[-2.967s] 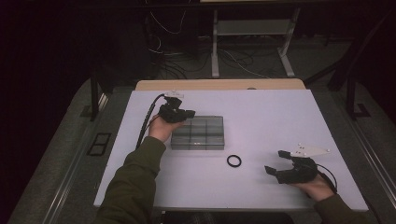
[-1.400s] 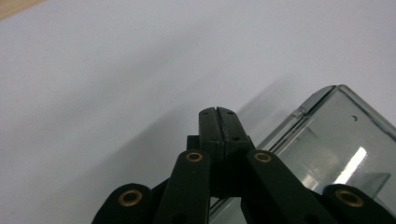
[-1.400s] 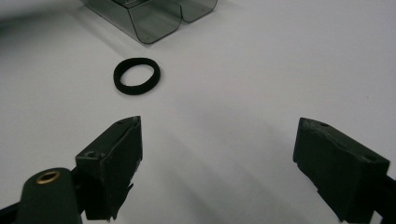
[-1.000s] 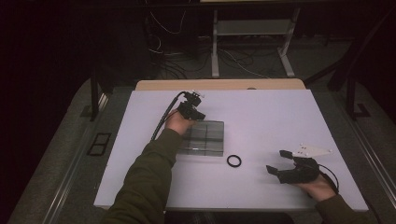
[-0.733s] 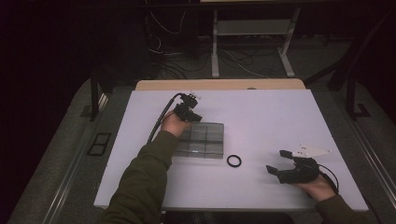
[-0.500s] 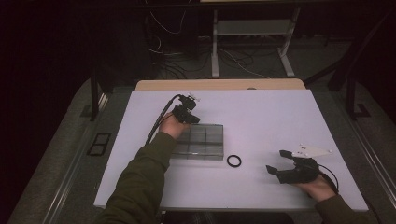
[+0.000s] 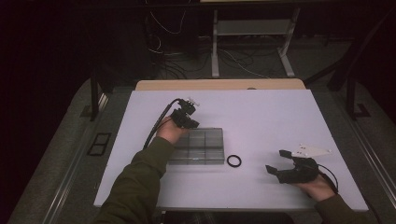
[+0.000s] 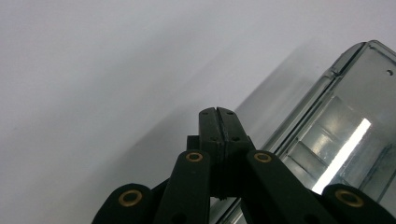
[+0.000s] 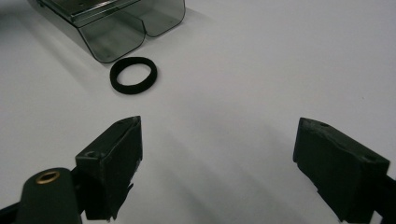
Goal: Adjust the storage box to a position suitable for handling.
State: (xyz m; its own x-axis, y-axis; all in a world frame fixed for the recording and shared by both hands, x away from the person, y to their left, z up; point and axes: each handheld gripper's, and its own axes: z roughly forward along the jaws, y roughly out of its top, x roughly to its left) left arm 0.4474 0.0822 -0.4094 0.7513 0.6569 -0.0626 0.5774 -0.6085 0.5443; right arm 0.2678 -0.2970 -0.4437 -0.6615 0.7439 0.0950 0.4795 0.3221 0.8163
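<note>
Fingers of our left gripper (image 8: 218, 122) are pressed flat together with nothing between them — they sit at the far left corner of the clear, smoke-tinted plastic compartment box (image 7: 201, 147), just beside its rim (image 8: 327, 93). Our right gripper (image 9: 219, 163) stands wide open and holds nothing — it rests on the white table (image 7: 261, 112), well apart from the box on its right. Just beside the box's near right corner lies a small black elastic ring (image 7: 234, 161), flat on the table, between the box and our right gripper (image 7: 285, 169).
</note>
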